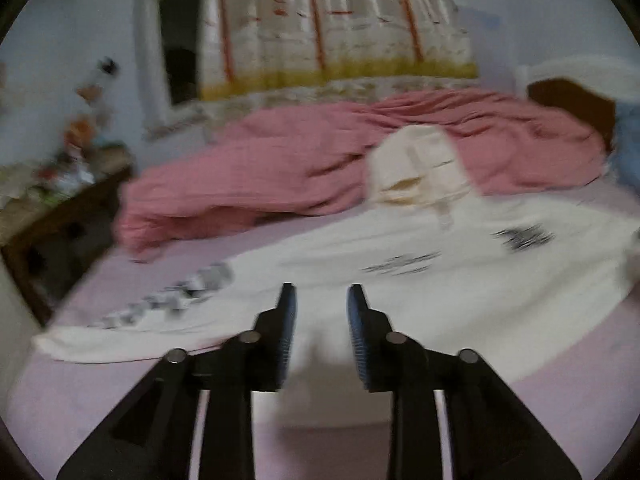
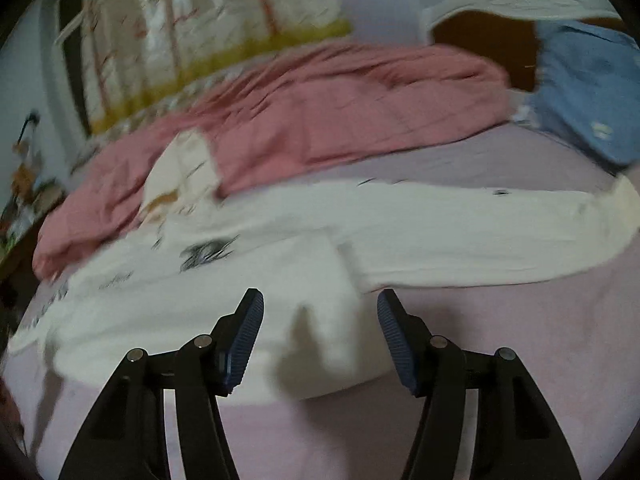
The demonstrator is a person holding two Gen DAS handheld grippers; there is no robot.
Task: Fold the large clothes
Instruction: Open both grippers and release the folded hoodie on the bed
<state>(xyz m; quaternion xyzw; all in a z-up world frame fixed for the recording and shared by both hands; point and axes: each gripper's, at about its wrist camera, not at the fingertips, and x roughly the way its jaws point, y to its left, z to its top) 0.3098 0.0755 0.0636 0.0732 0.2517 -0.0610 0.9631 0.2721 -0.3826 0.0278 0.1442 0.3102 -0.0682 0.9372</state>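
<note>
A large white long-sleeved garment (image 1: 420, 280) with dark printed marks lies spread flat on the lilac bed sheet (image 1: 100, 380). In the right wrist view the garment (image 2: 248, 272) stretches across, one sleeve (image 2: 480, 232) reaching right. My left gripper (image 1: 321, 300) is open and empty, hovering over the garment's near hem. My right gripper (image 2: 320, 308) is open wide and empty, above the hem near the sleeve's underarm. Both views are motion-blurred.
A crumpled pink duvet (image 1: 300, 160) lies along the far side of the bed, a cream cloth (image 1: 416, 168) on it. A blue pillow (image 2: 588, 88) and brown headboard (image 2: 488, 48) are at right. A cluttered wooden side table (image 1: 60, 208) stands left. A curtained window (image 1: 332, 20) is behind.
</note>
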